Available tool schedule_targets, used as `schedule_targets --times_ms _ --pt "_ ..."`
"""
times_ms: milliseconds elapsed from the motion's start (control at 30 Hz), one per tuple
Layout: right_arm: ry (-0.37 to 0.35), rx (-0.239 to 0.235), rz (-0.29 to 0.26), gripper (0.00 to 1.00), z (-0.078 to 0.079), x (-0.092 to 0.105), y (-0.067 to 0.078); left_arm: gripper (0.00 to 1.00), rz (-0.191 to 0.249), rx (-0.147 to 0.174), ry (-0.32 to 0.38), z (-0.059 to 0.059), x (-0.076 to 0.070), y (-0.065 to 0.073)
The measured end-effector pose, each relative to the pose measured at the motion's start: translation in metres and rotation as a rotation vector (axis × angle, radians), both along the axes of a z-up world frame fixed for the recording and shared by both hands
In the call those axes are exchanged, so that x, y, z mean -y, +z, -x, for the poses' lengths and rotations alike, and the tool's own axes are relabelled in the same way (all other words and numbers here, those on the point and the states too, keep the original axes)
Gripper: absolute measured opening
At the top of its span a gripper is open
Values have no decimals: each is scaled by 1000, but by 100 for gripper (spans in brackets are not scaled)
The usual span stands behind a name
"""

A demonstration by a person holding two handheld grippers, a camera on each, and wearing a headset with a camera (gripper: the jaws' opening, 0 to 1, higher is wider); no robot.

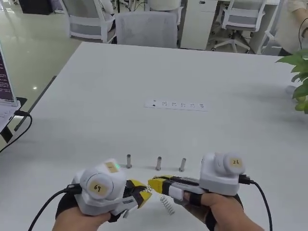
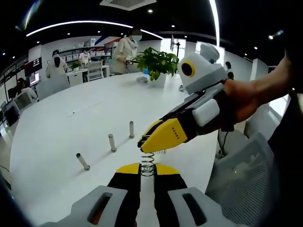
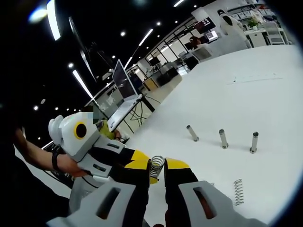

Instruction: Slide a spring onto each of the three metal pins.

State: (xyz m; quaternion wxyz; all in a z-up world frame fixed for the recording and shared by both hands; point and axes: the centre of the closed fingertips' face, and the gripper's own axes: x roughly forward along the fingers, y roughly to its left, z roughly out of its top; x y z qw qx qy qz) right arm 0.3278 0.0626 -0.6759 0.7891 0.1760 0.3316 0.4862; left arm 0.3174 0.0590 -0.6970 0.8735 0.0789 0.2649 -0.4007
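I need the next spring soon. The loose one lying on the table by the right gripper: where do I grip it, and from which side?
The loose spring lies flat on its side on the table, so come straight down from above, jaws across the coils. Gripping near one end probably leaves the other free for a pin. Seat the held spring first.

The white left gripper (image 1: 140,191) with yellow-tipped black fingers and the matching right gripper (image 1: 153,184) point at each other, tips meeting. Both pairs of fingers are drawn nearly together, pinching one small metal coil spring (image 2: 147,163). The left hand (image 1: 79,219) and right hand (image 1: 222,211), in black gloves, grasp the bodies from behind.
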Motion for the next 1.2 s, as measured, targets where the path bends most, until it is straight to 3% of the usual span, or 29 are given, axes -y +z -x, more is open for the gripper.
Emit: schedule_targets --times_ms 433,1200 --pt "34 39 70 8 0 -1 9 2 7 43 -22 -5 4 6" --pt "98 117 114 8 5 -5 13 2 6 57 -38 -5 7 8"
